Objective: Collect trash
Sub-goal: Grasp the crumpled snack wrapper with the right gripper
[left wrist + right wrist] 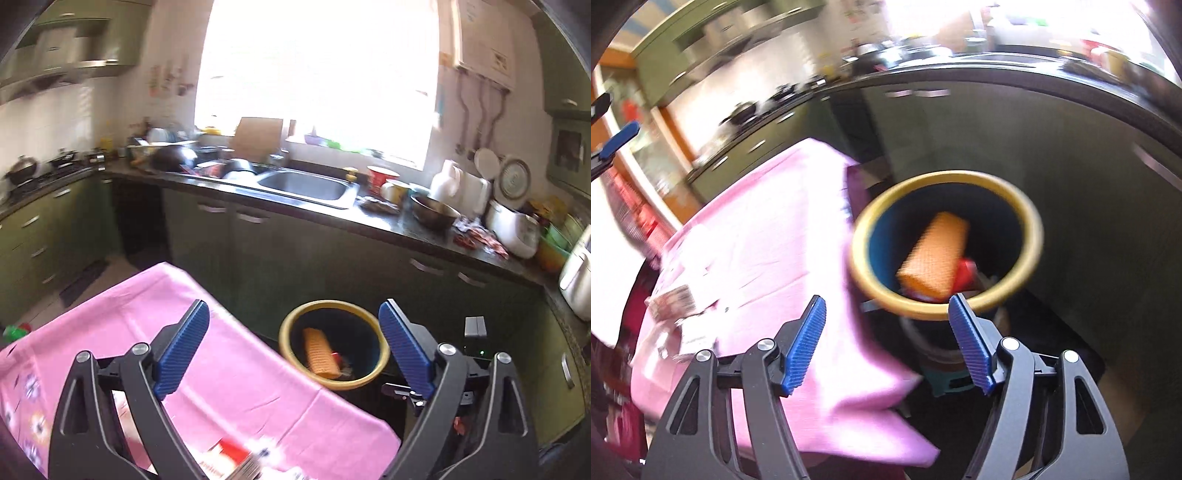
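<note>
At far left in our left wrist view a stove with pots (26, 168) sits on the dark counter (388, 221), above green cabinets (40, 229). Nearer to us, a table under a pink cloth (236, 354) fills the lower left; some printed packaging (229, 458), red and white, lies blurred at its near edge. Our left gripper (293, 354) hangs over the cloth's right edge with its blue pads (184, 347) wide apart and nothing between them. Behind it the steel sink (306, 186) lies under the bright window. Just right of the cloth stands the trash bin (288, 350), yellow-rimmed and dark inside, with an orange ribbed packet (319, 352) leaning in it beside a small red scrap. Further right, a metal bowl (432, 210), a white jug (448, 181) and a white rice cooker (513, 229) crowd the counter.

In our right wrist view, which is smeared, we see the tip of the other gripper at the far left edge. Then comes crumpled paper (674, 302) on the pink cloth. Our right gripper (886, 332) holds its jaws apart and empty, the cloth's edge under one finger and the bin's rim (1032, 229) just beyond the other. The orange packet lies inside the bin, with something red (966, 275) beside it.
</note>
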`<action>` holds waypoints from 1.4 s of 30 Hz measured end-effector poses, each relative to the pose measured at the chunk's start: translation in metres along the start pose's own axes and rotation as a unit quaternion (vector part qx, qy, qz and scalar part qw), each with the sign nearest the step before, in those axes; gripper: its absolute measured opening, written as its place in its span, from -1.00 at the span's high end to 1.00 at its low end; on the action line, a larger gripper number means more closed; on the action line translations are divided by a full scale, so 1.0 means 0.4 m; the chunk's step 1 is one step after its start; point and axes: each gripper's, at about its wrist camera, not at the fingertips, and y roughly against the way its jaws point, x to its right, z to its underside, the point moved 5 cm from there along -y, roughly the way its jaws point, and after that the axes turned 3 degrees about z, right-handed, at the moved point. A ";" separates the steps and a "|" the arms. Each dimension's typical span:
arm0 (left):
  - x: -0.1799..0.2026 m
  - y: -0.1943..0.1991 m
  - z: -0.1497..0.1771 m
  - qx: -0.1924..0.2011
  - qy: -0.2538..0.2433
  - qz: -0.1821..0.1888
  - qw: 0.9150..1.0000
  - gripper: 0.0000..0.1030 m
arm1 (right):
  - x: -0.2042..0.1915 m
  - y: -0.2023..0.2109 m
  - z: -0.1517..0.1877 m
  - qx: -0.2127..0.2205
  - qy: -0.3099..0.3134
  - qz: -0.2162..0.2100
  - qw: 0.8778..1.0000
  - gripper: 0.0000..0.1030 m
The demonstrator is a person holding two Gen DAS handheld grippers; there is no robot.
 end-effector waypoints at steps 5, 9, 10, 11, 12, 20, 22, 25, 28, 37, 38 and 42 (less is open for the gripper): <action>-0.092 0.152 0.085 0.012 0.044 -0.049 0.998 -0.77 | -0.126 -0.030 0.013 -0.025 0.048 -0.063 0.997 -0.33; -0.144 0.241 0.159 0.017 0.065 -0.091 0.994 -0.79 | -0.250 -0.049 0.022 -0.036 0.099 -0.100 0.989 -0.33; -0.155 0.262 0.181 0.019 0.073 -0.100 0.992 -0.79 | -0.287 -0.049 0.028 -0.037 0.112 -0.106 0.987 -0.34; -0.168 0.283 0.201 0.021 0.080 -0.107 0.991 -0.79 | -0.325 -0.054 0.033 -0.041 0.127 -0.115 0.984 -0.41; -0.178 0.302 0.220 0.024 0.089 -0.115 0.989 -0.80 | -0.357 -0.058 0.036 -0.045 0.138 -0.124 0.982 -0.48; -0.239 0.416 0.340 0.038 0.159 -0.135 0.977 -0.80 | -0.578 -0.078 0.062 -0.016 0.252 -0.150 0.956 -0.76; -0.250 0.427 0.362 0.032 0.166 -0.139 0.976 -0.81 | -0.605 -0.080 0.061 0.001 0.296 -0.123 0.947 -0.76; -0.270 0.445 0.387 0.033 0.178 -0.144 0.973 -0.81 | -0.614 -0.106 0.068 -0.031 0.314 -0.094 0.944 -0.76; -0.283 0.455 0.402 0.037 0.192 -0.142 0.970 -0.81 | -0.611 -0.134 0.099 -0.068 0.314 -0.095 0.942 -0.73; -0.280 0.444 0.408 0.032 0.191 -0.129 0.973 -0.81 | -0.582 -0.207 0.163 -0.124 0.312 -0.074 0.939 -0.28; -0.277 0.442 0.410 0.030 0.189 -0.128 0.973 -0.81 | -0.582 -0.208 0.162 -0.120 0.312 -0.074 0.939 -0.22; -0.274 0.432 0.413 0.023 0.186 -0.127 0.974 -0.81 | -0.579 -0.205 0.160 -0.118 0.308 -0.074 0.941 -0.01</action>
